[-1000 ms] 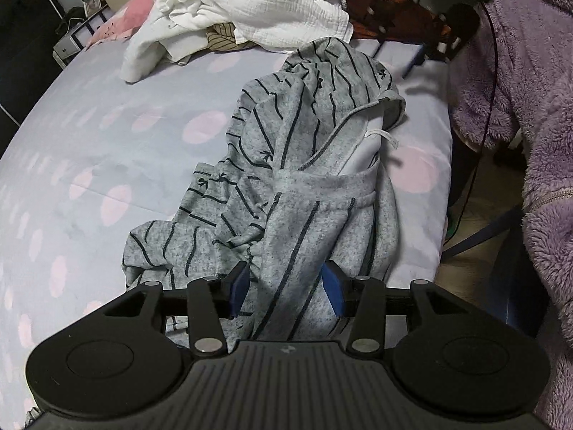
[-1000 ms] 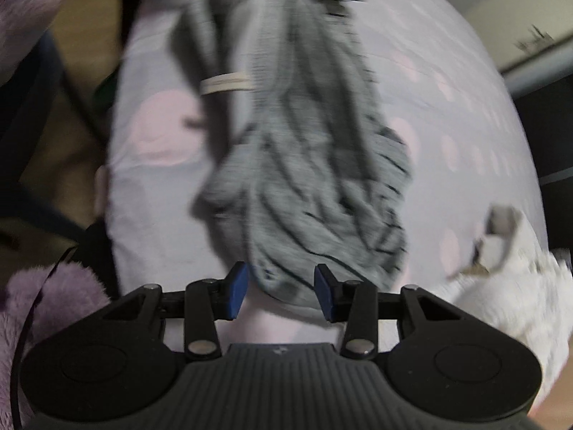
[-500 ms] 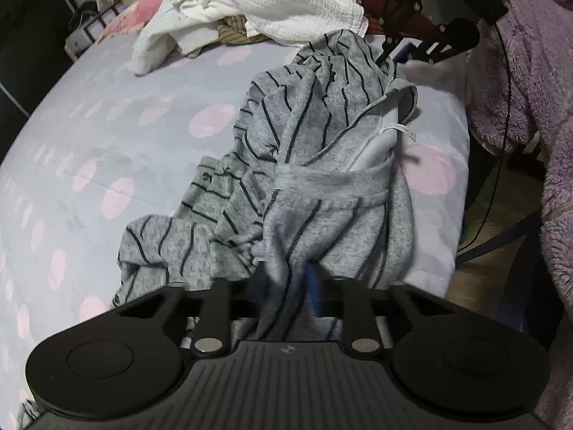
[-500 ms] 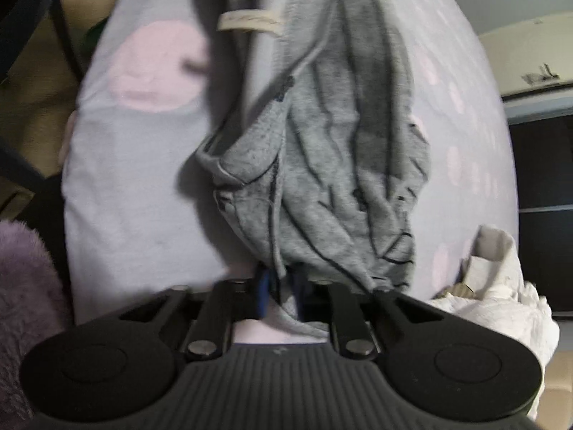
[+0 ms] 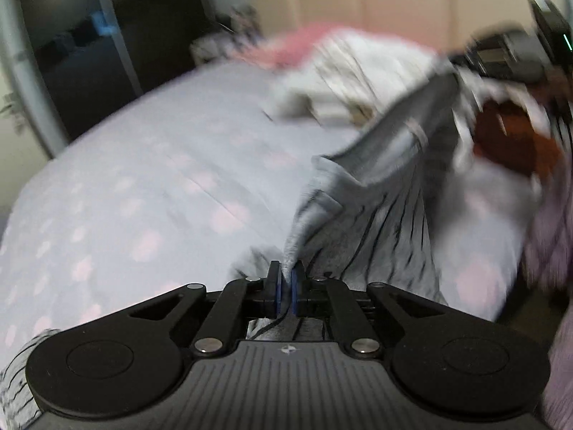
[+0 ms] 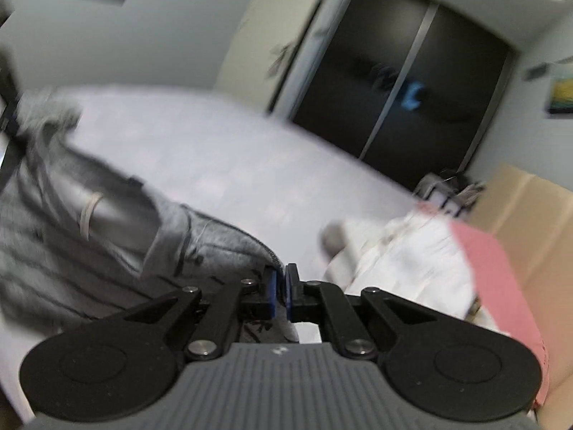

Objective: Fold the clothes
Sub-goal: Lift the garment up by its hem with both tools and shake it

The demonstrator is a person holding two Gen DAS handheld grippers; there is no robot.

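A grey garment with dark stripes hangs stretched above the bed, blurred by motion. My left gripper is shut on one edge of it. In the right wrist view the same striped garment runs off to the left, and my right gripper is shut on its hem. The garment is lifted off the lilac bedsheet with pink dots.
A pile of white clothes with a pink item lies at the far side of the bed; it also shows in the right wrist view. A brown garment lies at right. Dark wardrobe doors stand beyond the bed.
Both grippers closed on the striped garment and lifted it off the bed. Both cameras now tilt up toward the room.
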